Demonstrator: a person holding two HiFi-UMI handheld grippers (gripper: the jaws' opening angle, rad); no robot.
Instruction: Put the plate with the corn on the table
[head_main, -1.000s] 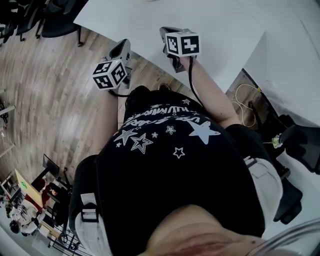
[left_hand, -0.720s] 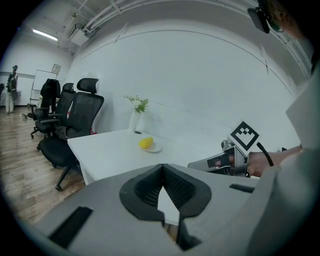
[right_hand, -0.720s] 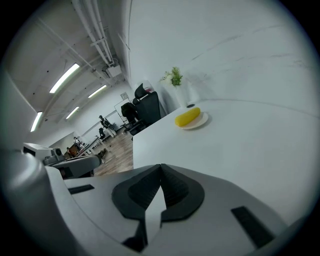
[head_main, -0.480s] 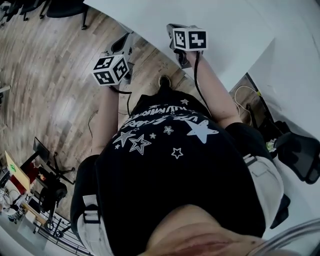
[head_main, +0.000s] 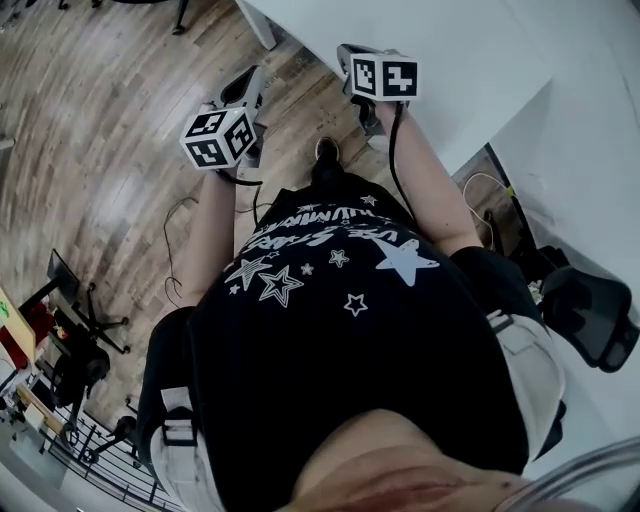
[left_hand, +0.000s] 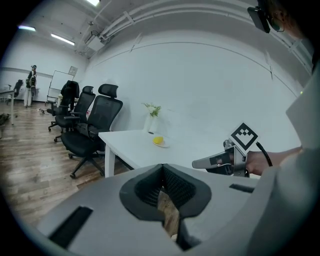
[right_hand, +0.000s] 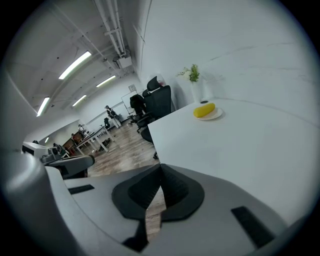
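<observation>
Table (head_main: 470, 60) cropped overhead, plate (right_hand: 216, 115) w/ corn (right_hand: 204, 110) tiny, far; left gripper (left_hand: 163, 169), right gripper (right_hand: 160, 167) pressed together.

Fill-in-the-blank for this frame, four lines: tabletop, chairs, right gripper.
1. The yellow thing on the plate is ____.
2. The plate sits on a white ____.
3. The chairs are coloured ____.
4. The right gripper has its jaws ____, with nothing between them.

Missing words: corn; table; black; shut.
</observation>
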